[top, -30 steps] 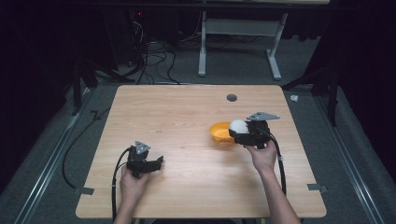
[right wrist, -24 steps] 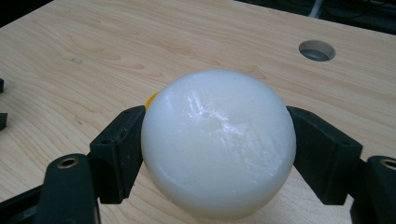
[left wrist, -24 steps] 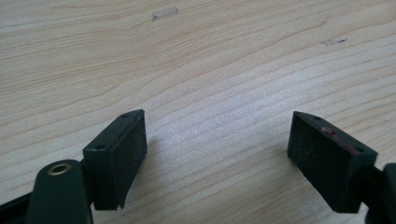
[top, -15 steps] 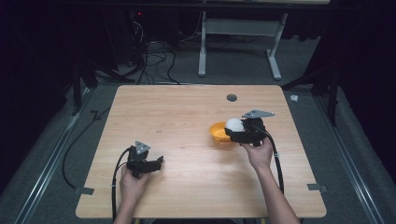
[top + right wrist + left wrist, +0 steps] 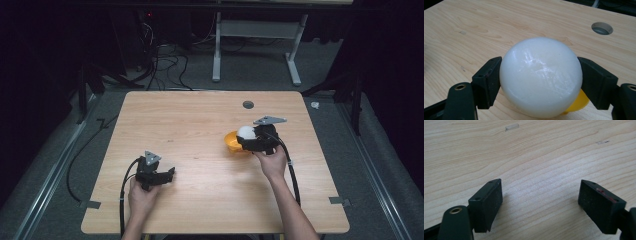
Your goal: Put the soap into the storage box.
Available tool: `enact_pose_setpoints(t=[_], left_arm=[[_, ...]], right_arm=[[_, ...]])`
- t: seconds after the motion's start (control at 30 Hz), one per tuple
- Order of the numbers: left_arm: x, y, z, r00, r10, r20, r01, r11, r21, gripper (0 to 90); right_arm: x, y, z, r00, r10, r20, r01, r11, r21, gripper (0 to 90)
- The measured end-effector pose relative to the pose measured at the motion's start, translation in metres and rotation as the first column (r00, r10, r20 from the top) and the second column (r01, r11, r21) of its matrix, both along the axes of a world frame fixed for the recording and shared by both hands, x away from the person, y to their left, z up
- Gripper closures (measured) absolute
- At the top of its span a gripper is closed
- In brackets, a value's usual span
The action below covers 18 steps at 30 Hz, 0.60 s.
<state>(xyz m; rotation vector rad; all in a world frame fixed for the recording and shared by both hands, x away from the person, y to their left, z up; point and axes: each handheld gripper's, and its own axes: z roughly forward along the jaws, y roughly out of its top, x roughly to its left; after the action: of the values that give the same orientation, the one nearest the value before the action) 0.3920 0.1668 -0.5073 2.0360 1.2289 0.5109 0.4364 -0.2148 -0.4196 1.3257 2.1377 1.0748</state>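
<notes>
The right gripper (image 5: 540, 82) clamped a white ball (image 5: 541, 77) just above a yellow bowl (image 5: 233, 142), probably in mid-transfer; the next move likely called for lowering it centred before release. Being round, the ball had no long axis or heading. The left gripper (image 5: 541, 202) rested wide open and empty on the table (image 5: 190, 120).

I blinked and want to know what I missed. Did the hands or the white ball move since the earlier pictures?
Hardly at all. The right gripper, shut on the white ball, slid a tiny bit leftward over the yellow bowl. Nothing was grabbed or dropped. The left gripper stayed open and empty, resting on the table.
</notes>
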Motion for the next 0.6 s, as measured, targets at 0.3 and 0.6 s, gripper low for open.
enact_pose_setpoints(t=[0.3, 0.6], left_arm=[[0.000, 0.000, 0.000, 1.0000, -0.001, 0.000, 0.001, 1.0000, -0.001, 20.4], [0.000, 0.000, 0.000, 1.0000, 0.000, 0.002, 0.000, 1.0000, 0.000, 20.4]], right_arm=[[0.010, 0.008, -0.012, 0.9995, -0.002, -0.031, 0.001, 0.9998, -0.020, 24.9], [0.017, 0.009, -0.020, 0.9986, -0.017, -0.051, 0.016, 0.9996, -0.022, 24.9]])
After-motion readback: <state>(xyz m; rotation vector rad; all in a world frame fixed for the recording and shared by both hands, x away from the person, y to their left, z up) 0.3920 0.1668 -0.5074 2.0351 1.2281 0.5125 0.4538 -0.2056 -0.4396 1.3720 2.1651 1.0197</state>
